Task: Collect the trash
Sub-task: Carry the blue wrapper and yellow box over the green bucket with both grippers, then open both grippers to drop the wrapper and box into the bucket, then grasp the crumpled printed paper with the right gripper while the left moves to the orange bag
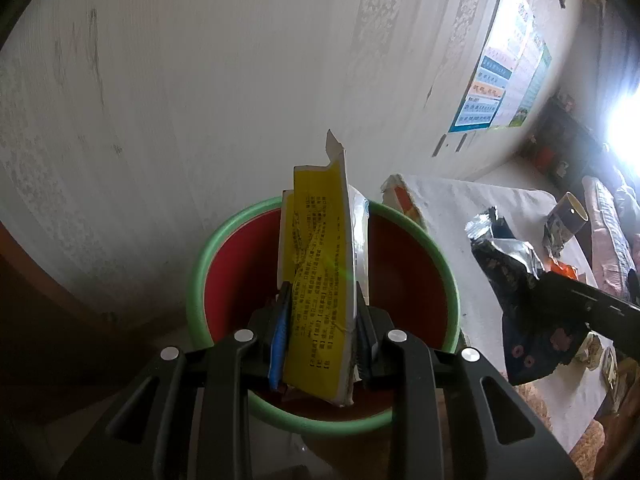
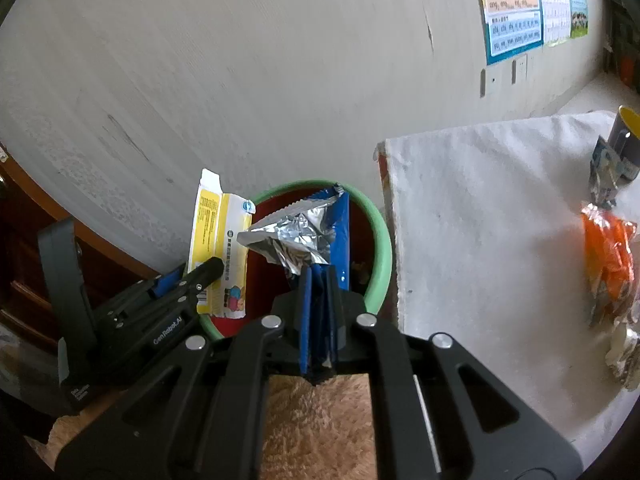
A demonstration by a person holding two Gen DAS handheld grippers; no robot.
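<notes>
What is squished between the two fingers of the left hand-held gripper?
A flattened yellow box is squeezed in the left hand-held gripper, above the red bin with the green rim. The left wrist view shows it best.

Pale patterned wallpaper on the wall (image 2: 260, 80), scuffed and marked in places. Two colourful charts (image 2: 516, 8) pinned side by side high on it, with wall sockets (image 2: 490, 80) just below. White cloth over the table (image 2: 480, 216), reaching the near and left edges. Dark mug with yellow inside (image 2: 628, 140) upright near the far right edge. Brown wooden cabinet (image 2: 24, 272) against the wall at far left. Tan fluffy rug (image 2: 320, 428) on the floor beside the table.
</notes>
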